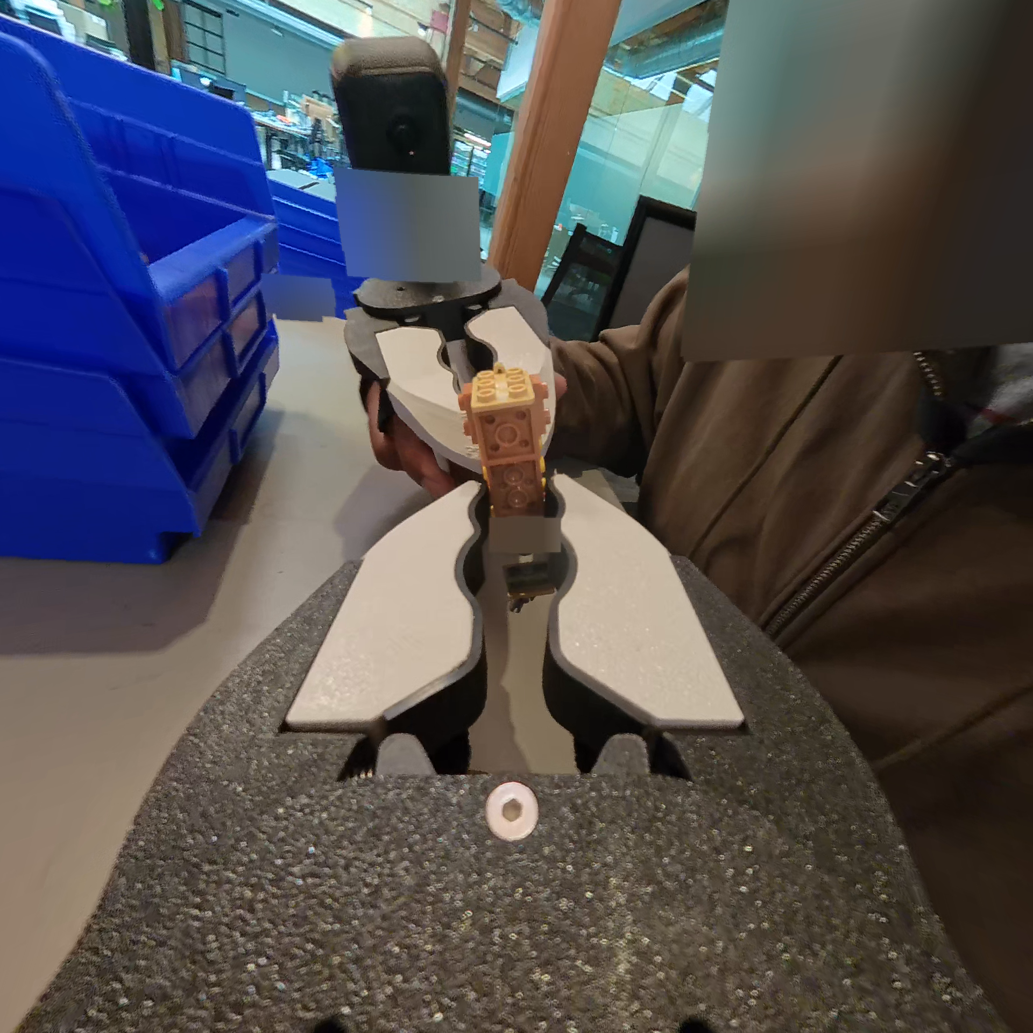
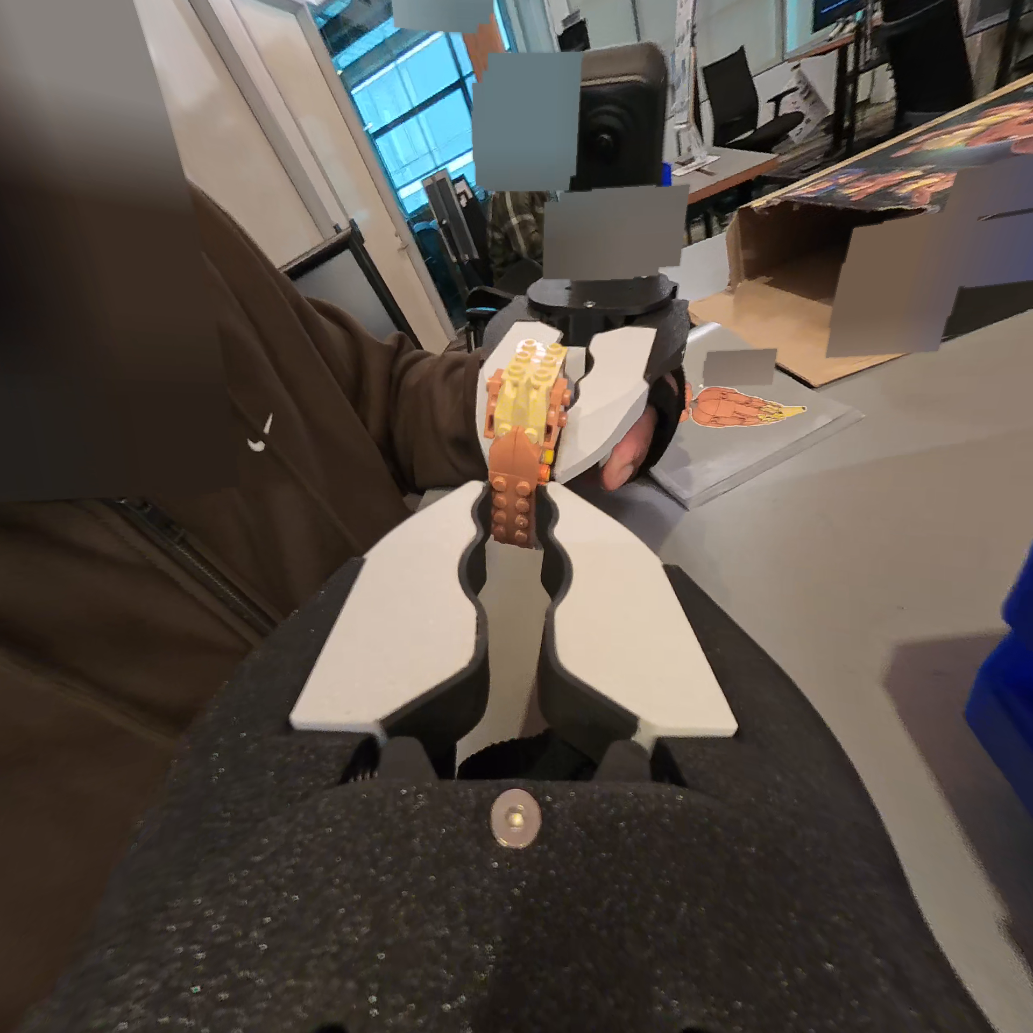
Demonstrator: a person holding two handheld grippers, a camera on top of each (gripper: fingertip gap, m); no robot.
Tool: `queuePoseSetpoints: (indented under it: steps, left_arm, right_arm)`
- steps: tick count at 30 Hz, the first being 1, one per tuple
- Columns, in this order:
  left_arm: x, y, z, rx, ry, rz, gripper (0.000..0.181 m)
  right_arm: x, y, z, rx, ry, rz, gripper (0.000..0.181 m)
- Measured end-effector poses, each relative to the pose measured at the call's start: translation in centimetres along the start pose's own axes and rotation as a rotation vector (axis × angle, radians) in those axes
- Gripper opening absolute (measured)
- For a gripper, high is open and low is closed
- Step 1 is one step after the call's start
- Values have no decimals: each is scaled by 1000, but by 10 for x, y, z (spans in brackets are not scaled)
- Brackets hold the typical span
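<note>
1. Even indoor light, fairly bright; daylight seems to enter through the far windows (image 2: 413,117).
2. Soft shadows lie on the grey table (image 1: 112,615).
3. Wide-angle bending at the edges; the nearest foreground and margins look soft.

A grey table (image 2: 838,559) bears blue bins (image 1: 112,335), a booklet (image 2: 754,441) and a cardboard box (image 2: 782,268).

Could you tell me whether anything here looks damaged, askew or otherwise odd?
One thing stands out: the cardboard box on the far side of the grey table has a ragged, torn top edge. The brick model is held between both hand-held grippers, left and right, and looks intact. The blue bins sit stacked neatly.
</note>
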State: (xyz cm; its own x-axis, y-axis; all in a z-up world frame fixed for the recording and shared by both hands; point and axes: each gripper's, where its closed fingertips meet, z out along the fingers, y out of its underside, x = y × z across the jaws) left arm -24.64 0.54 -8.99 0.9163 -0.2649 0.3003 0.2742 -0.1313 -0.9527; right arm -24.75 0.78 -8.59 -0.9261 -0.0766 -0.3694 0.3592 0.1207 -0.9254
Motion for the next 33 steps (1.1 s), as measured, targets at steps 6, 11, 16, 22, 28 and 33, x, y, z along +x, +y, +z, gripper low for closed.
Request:
queuePoseSetpoints:
  steps: [6, 11, 16, 22, 28, 33]
  left_arm:
    - [-15, 3, -3, -36, -120, 40, 19]
    - [-13, 6, 0, -54, -114, 46, 19]
    - [-10, 8, 1, -58, -92, 40, 19]
    - [-6, 10, 1, -58, -27, -31, 19]
    - [5, 10, 2, -46, 50, -38, 19]
    - [8, 9, 0, -21, 89, -56, 19]
  right_arm:
    - [18, 3, 2, -30, 161, -45, 29]
    - [19, 8, 9, -42, 188, -81, 22]
    - [15, 9, 9, -35, 166, -126, 19]
    - [11, 11, 10, -21, 82, -42, 19]
    - [0, 12, 10, -19, -3, 1, 19]
    - [-12, 10, 8, 26, -131, 59, 19]
